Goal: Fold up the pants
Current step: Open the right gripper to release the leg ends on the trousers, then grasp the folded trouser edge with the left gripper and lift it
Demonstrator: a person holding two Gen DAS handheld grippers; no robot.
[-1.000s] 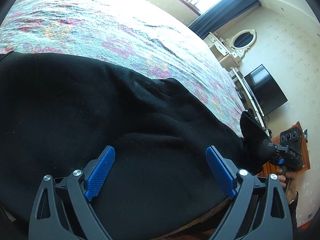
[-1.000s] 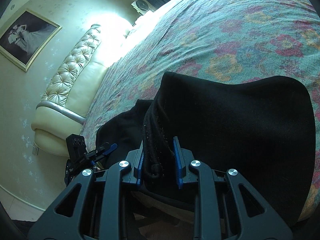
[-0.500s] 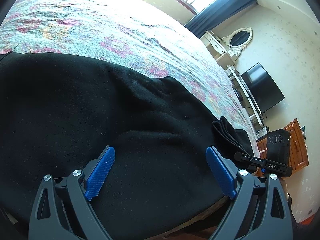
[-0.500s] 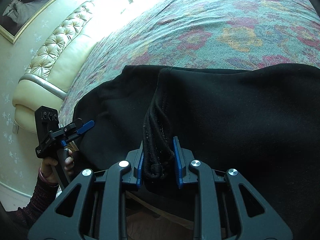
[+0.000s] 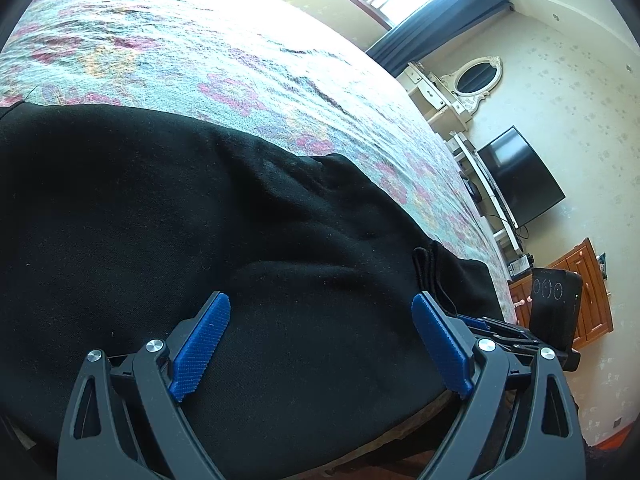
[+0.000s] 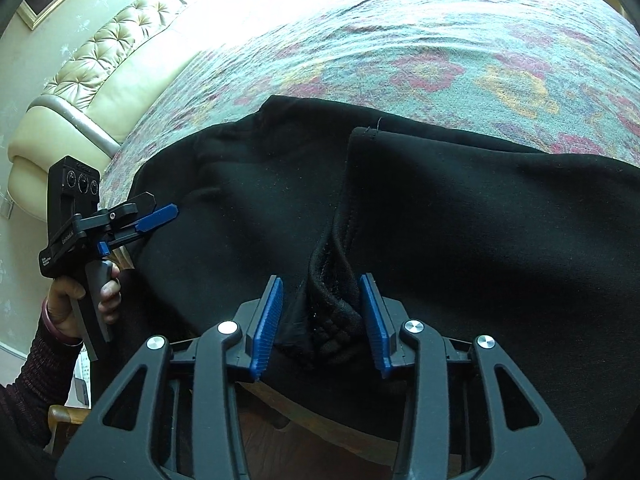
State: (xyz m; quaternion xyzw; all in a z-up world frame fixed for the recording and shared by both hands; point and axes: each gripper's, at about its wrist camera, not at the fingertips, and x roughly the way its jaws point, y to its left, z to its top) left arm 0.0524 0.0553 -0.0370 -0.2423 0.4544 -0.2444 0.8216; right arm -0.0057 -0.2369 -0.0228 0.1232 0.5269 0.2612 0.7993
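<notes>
Black pants [image 5: 200,220] lie across the near edge of a floral bedspread [image 5: 200,48]. One part is folded over the rest; its edge shows in the right wrist view [image 6: 352,168]. My left gripper [image 5: 320,320] is wide open and empty, low over the cloth. My right gripper [image 6: 322,312] has its jaws partly open around the bunched waistband [image 6: 332,312], which lies loose between the blue pads [image 6: 266,320]. The left gripper also shows in the right wrist view [image 6: 156,216], open at the pants' left end.
A padded cream headboard [image 6: 104,72] stands to the left of the bed. A dresser with an oval mirror [image 5: 478,76], a dark TV [image 5: 520,180] and a wooden cabinet [image 5: 588,288] line the wall on the right. The bed's wooden edge [image 6: 320,416] runs below the pants.
My right gripper carried the pants' end over onto the rest, lowered it, then opened its jaws off the waistband. My left gripper stayed open and nearly still.
</notes>
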